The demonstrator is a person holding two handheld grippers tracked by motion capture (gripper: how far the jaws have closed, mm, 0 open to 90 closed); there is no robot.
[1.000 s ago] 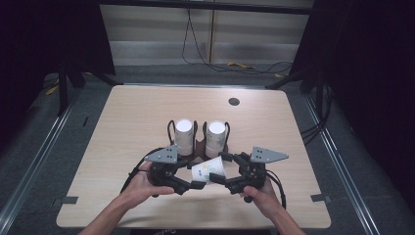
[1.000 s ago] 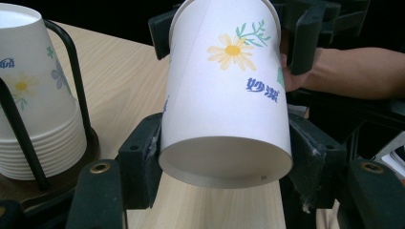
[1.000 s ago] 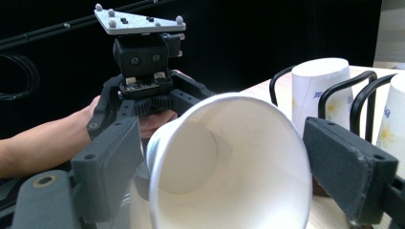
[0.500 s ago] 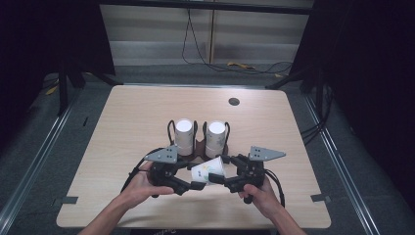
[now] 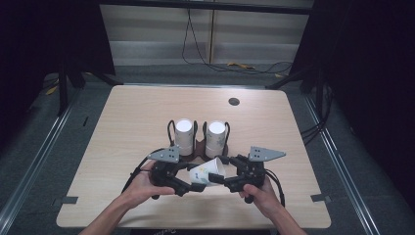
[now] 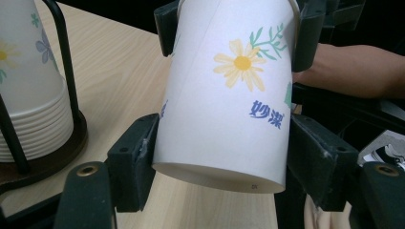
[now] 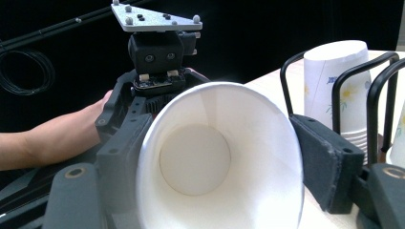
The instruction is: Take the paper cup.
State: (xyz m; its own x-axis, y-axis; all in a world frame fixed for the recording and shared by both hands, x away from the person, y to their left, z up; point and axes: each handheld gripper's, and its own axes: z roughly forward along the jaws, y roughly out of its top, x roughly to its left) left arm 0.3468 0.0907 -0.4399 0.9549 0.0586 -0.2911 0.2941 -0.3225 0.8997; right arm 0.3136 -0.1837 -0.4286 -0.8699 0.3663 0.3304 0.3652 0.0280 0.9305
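Right hand-held gripper (image 5: 221,181) newly around sideways cup (image 5: 207,172).

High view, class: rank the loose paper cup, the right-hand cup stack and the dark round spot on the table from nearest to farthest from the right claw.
1. Loose paper cup: at the right claw, between both claws.
2. Right-hand cup stack: just behind, in the rack.
3. Dark round spot: near the table's far edge.

Both forearms are coming in from 6 o'clock in the high view, converging. Left gripper (image 5: 192,186) is pointing toward 3 o'clock, its jaws having just been opening, pads flanking a paper cup (image 5: 208,172) at its base. Right gripper (image 5: 226,182) is pointing toward 9 o'clock, jaws having just been closing, pressing the cup's rim end.
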